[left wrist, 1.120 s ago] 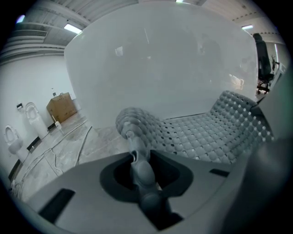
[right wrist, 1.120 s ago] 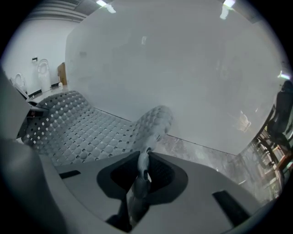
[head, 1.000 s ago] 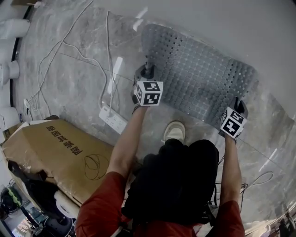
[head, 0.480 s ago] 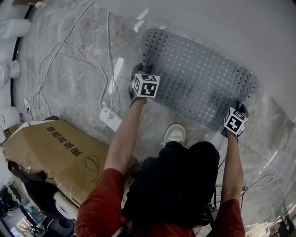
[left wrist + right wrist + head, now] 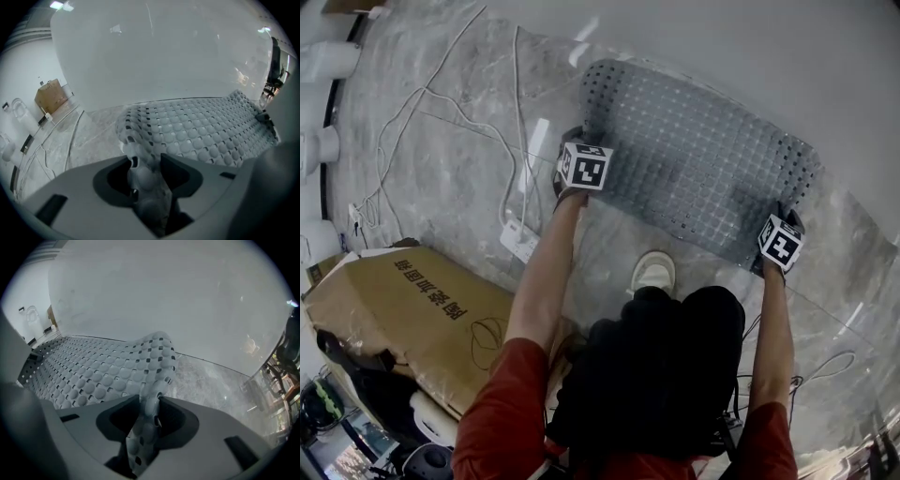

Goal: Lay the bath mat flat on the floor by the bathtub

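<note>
The grey perforated bath mat (image 5: 703, 169) lies spread on the marble floor along the white bathtub wall (image 5: 769, 56). My left gripper (image 5: 578, 141) is at its near left corner and my right gripper (image 5: 784, 216) at its near right corner. In the left gripper view that corner (image 5: 140, 140) curls up off the floor into my left gripper (image 5: 145, 161), filling the gap between the pads. In the right gripper view the other corner (image 5: 157, 357) rises the same way into my right gripper (image 5: 151, 404). Both pairs of jaws have just been opening, with the mat still between them.
A white power strip (image 5: 523, 240) and loose cables (image 5: 422, 112) lie on the floor left of the mat. A flattened cardboard box (image 5: 422, 300) sits at the lower left. The person's shoe (image 5: 654, 272) stands just short of the mat's near edge.
Both grippers have moved farther from the person and lower. The mat has spread out toward the tub and now lies flatter on the floor.
</note>
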`<act>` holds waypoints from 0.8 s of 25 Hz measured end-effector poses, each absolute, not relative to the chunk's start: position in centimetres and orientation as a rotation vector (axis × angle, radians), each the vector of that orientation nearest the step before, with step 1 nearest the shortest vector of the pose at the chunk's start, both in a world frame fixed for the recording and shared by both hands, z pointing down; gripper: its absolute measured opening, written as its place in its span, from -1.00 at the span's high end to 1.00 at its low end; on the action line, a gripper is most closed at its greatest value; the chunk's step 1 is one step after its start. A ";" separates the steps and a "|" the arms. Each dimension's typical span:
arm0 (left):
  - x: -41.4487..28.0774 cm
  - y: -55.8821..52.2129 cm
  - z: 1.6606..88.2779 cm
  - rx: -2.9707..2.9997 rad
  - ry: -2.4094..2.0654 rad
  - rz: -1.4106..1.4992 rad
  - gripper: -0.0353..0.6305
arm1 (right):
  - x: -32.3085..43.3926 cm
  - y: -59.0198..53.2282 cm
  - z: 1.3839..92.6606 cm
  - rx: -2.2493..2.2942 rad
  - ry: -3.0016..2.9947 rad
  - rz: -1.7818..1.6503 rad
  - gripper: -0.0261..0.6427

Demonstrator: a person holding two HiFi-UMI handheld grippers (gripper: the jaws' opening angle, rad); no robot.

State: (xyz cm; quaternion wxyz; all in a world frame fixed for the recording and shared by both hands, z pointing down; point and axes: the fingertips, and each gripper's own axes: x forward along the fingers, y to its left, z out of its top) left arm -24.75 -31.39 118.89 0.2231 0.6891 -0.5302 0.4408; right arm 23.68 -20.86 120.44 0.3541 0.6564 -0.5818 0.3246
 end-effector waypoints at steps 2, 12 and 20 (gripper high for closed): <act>-25.1 -31.4 118.8 1.877 -1.462 1.177 0.37 | 23.9 -20.7 120.6 1.710 -1.495 0.876 0.56; -26.4 -31.2 117.8 1.822 -1.527 1.210 0.03 | 25.9 -20.2 119.7 1.784 -1.455 0.935 0.11; -24.5 -30.3 115.8 1.862 -1.554 1.154 -0.02 | 23.9 -20.5 118.0 1.777 -1.558 0.934 -0.01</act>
